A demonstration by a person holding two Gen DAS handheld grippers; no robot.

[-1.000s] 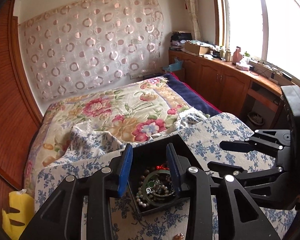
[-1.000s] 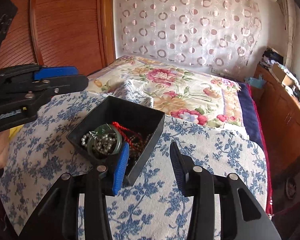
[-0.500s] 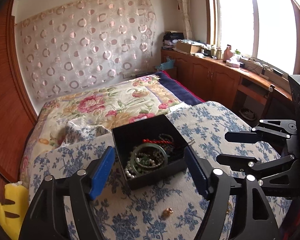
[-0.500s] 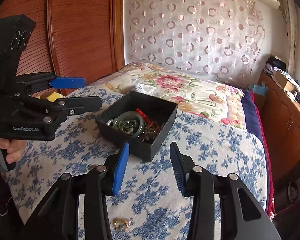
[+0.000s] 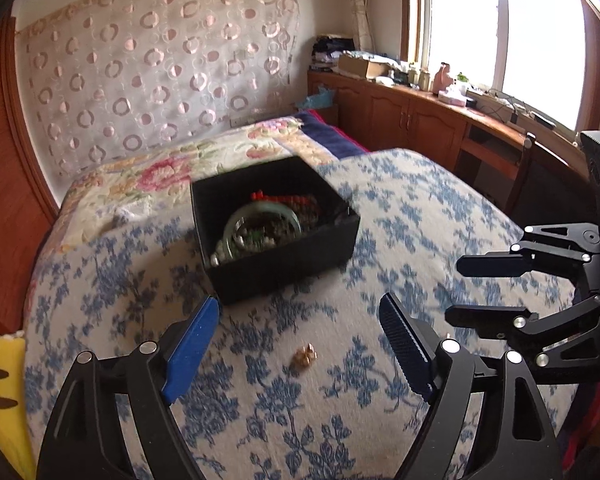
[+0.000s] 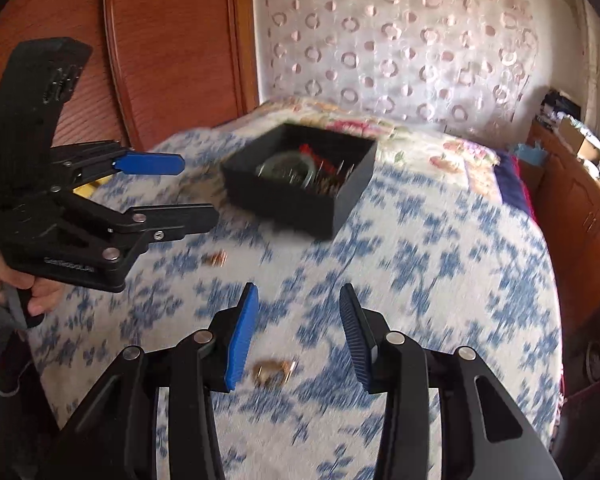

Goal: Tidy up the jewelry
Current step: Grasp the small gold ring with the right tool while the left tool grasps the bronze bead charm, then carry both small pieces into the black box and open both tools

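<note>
Home bedroom: bed point(image 5: 228, 160), wooden cabinets point(image 5: 400, 120).

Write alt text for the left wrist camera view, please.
An open left gripper hovers over a blue-floral bedspread, above a small gold jewelry piece. Beyond sits a black square box of beads and bangles; the open right gripper is at right.

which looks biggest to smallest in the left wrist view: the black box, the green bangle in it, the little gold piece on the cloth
1. black box
2. green bangle, lying inside the box
3. gold piece, smallest although it lies nearer the camera

The gaps are plain, so the order is sure.
</note>
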